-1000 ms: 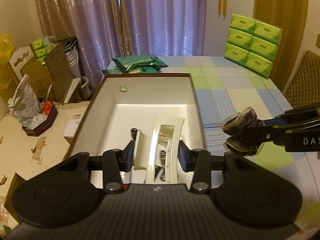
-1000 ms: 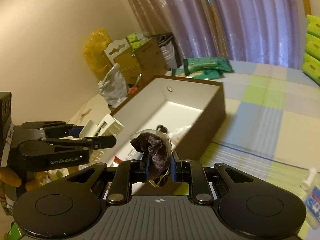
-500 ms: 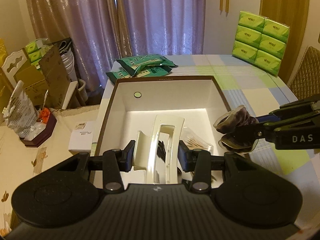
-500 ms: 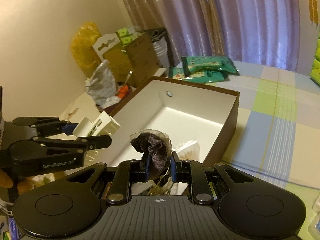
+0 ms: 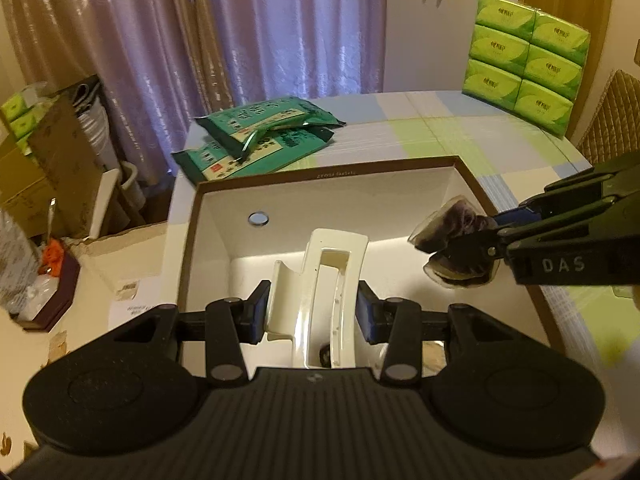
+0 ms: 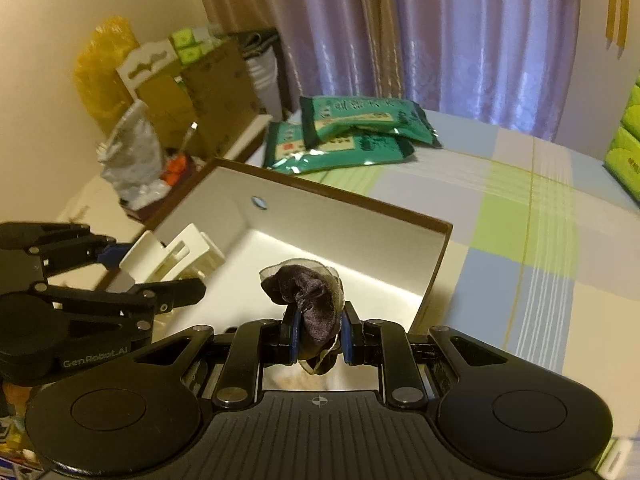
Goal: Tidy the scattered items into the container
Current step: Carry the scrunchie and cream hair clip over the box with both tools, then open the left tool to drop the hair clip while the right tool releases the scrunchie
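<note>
Over the last second both grippers have travelled in over the box (image 5: 466,172): the left gripper (image 5: 311,312), jaws clamped on a white clip (image 5: 320,280), now hangs above the white floor, and the right gripper (image 6: 318,334), pinched narrow on a dark scrunchie (image 6: 306,294), has crossed the right rim. Both items sit above the opening (neither touches the floor yet). Releasing looks like the next step.
</note>
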